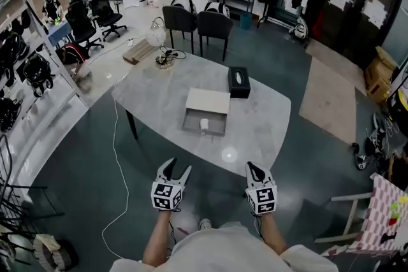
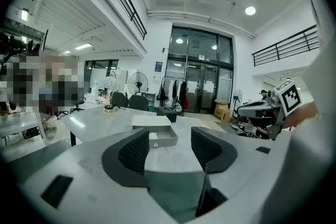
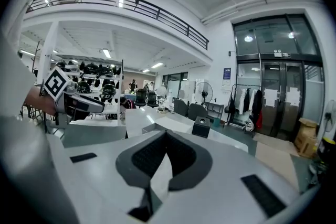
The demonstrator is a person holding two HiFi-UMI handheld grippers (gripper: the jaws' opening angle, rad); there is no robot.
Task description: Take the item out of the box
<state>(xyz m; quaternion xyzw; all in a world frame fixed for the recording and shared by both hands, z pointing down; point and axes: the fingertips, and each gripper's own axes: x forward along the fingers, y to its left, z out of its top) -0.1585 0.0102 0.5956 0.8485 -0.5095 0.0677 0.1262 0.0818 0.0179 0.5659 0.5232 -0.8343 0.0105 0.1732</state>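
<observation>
A flat grey box (image 1: 207, 100) lies in the middle of the grey table (image 1: 159, 99), its drawer (image 1: 204, 123) pulled out toward me. Inside the drawer sits a small white item (image 1: 204, 124). Both grippers hang over the floor, short of the table's near edge. My left gripper (image 1: 176, 167) is open and holds nothing. In the left gripper view the box (image 2: 151, 121) and the white item (image 2: 153, 136) show ahead between the spread jaws of the left gripper (image 2: 170, 147). My right gripper (image 1: 255, 169) is shut with nothing in it, and in its own view the right gripper (image 3: 167, 134) has its pads meeting.
A black tissue box (image 1: 238, 81) stands just behind the grey box to the right. A cluster of cables (image 1: 164, 60) lies at the table's far left corner. Two dark chairs (image 1: 213, 25) stand behind the table. A white cable (image 1: 118, 156) runs over the floor on the left.
</observation>
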